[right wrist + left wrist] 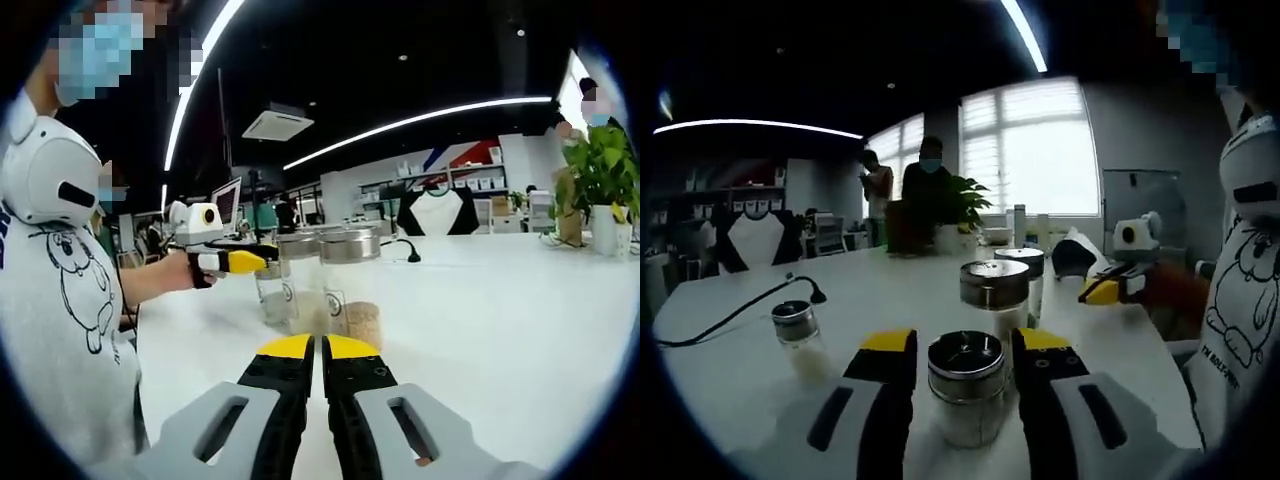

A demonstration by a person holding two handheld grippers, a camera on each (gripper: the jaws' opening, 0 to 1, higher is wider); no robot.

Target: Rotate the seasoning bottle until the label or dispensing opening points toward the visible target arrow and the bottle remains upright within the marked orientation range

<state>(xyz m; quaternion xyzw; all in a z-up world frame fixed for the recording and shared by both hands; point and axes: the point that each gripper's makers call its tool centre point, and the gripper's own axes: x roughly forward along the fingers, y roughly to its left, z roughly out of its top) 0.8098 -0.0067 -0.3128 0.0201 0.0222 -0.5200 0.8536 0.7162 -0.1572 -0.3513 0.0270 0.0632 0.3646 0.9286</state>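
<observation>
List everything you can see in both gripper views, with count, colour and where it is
seasoning bottles: four, clear glass with silver lids; one between the left gripper's jaws, two behind it, one off to the left
table: one, white
cable: one, black, on the table's left side
potted plant: one, green, in a white pot at the table's far edge
people: two, standing by the windows
person's shirt: white with a cartoon print
left gripper: black and grey, yellow tips, open around the nearest bottle
right gripper: same colours, jaws together

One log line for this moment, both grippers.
left gripper: open, jaws either side of near seasoning bottle | right gripper: shut, empty, above table | bottle upright | arrow: not seen
</observation>
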